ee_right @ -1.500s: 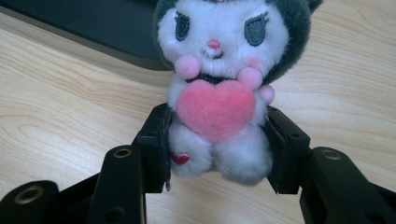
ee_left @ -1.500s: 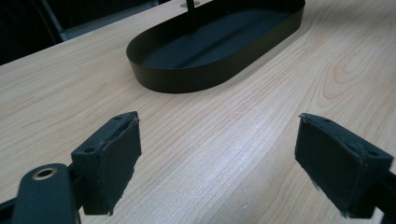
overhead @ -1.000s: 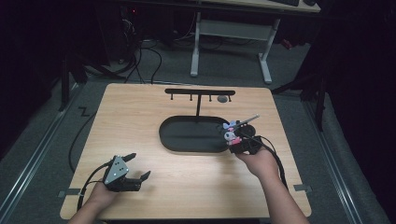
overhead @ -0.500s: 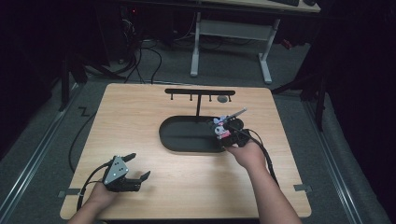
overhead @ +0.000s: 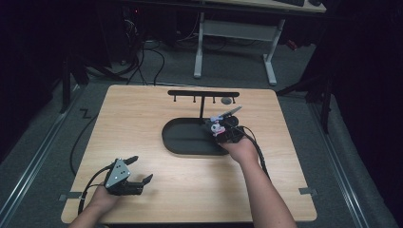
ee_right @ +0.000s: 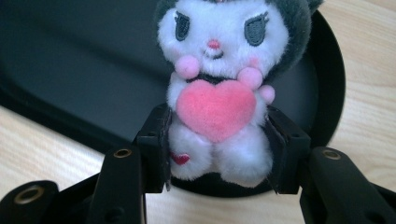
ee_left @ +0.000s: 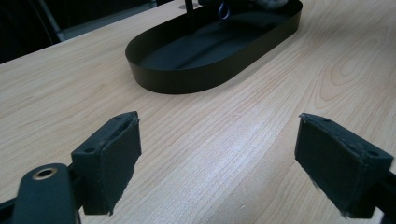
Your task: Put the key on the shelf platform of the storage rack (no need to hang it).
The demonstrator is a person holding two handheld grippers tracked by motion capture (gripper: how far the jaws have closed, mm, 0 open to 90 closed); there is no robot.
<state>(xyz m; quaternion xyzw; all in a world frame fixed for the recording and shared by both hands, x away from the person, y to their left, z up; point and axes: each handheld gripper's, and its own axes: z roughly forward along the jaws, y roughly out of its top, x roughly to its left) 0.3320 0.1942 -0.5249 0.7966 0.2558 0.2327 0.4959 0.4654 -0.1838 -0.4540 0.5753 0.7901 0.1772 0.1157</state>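
Right tool (overhead: 219, 124), just right of centre in the high view, is clamped on a small plush toy (ee_right: 219, 98). In the right gripper view the toy sits mid-frame, upright and facing the camera: white face, dark grey hood, pink heart (ee_right: 215, 108) hugged to its chest, a tiny red heart low on one leg. Both black pads press its sides at the lower body, and the head stands clear above them.

Behind the toy is the black oval tray (overhead: 183, 142), dark across the upper part of that view, with its rounded end curving past at the right. From above, the toy hangs over the tray's right end, near the rim; whether it touches the tray floor I cannot tell. A thin black rack (overhead: 203, 95) with small hooks rises from the tray, its bar running across the upper middle of the high view, and a small grey thing (overhead: 226, 100) hangs near its right end.

Left tool (overhead: 138, 172), lower left of the high view, lies low over the bare desk (overhead: 142, 109), released: in the left gripper view its two pads stand wide apart at the bottom corners, wood grain between them, the tray in the upper middle.
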